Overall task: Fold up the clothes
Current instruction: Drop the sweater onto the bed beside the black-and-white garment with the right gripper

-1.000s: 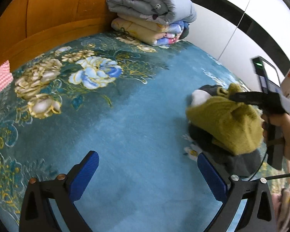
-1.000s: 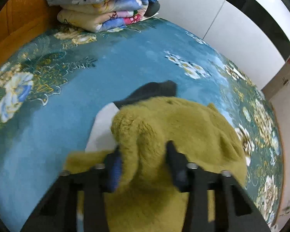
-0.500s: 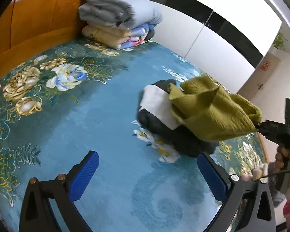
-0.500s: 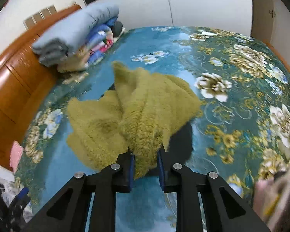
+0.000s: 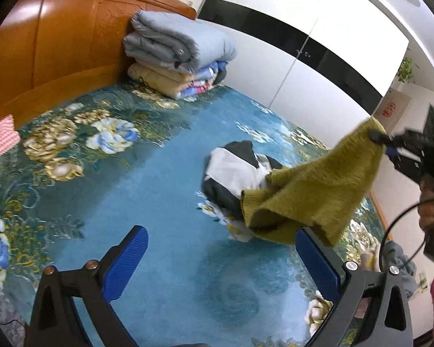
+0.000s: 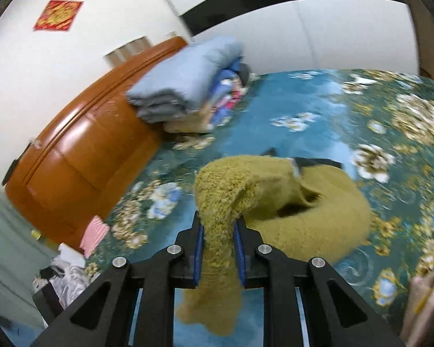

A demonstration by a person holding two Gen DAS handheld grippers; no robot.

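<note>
Two tongs show: the right tongs (image 6: 218, 232) are clenched on an olive sweater (image 5: 312, 193), lifting it off the dark-and-white garment (image 5: 234, 170) on the bed (image 5: 165, 190). Left tongs (image 5: 221, 256) gape wide, holding nothing, above the bedspread.

Left gripper (image 5: 221, 256): held low, jaws spread wide, blue pads facing each other, nothing between them. Right gripper (image 6: 218, 244): raised high off to the right, jaws pinched tight on a fold of the olive sweater (image 5: 315, 190), fabric bunched between the pads. Person's right hand (image 5: 429, 205) wrapped on that gripper's handle, cable looping beneath.
</note>
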